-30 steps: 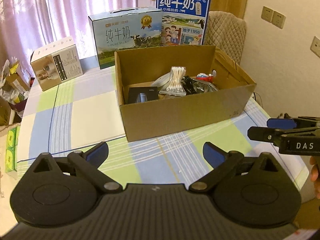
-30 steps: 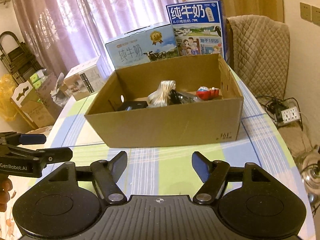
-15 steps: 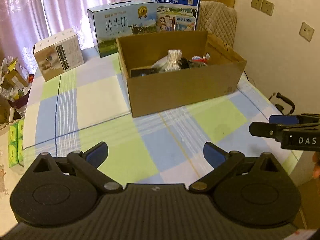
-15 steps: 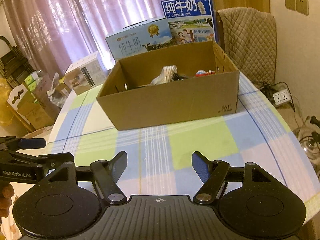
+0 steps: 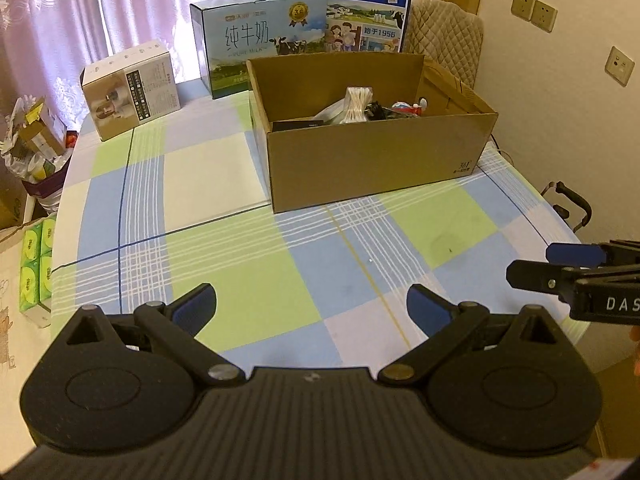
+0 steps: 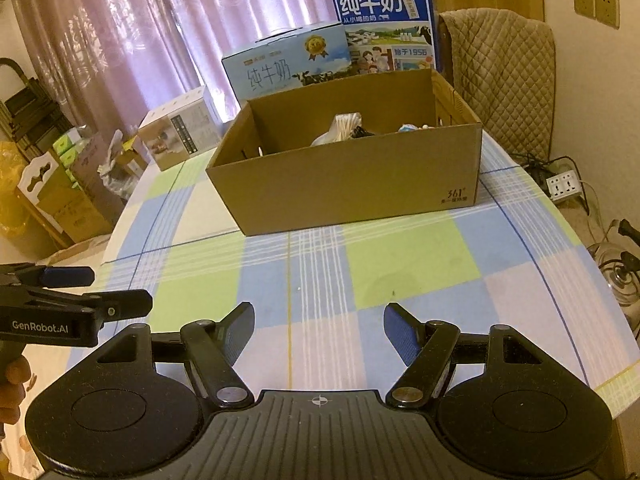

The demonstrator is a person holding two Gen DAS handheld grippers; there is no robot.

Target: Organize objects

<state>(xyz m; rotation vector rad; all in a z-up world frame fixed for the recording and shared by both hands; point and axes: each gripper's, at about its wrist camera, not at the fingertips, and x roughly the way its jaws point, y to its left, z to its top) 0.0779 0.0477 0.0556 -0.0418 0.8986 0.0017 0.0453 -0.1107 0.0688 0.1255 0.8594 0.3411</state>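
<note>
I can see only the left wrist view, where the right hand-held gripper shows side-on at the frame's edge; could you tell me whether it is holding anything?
Observer: No. Seen from its own camera, the right hand-held gripper is open, with only the checked tablecloth between its fingers.
Operator: Thank you. Is there anything on the floor past the table's right edge?
Observer: Yes, a white power strip lies there with cables running to it.
Operator: And how does the left hand-held gripper look from that side?
Observer: The left hand-held gripper shows side-on at the left edge of the right wrist view, and a person's hand grips it from below.
</note>
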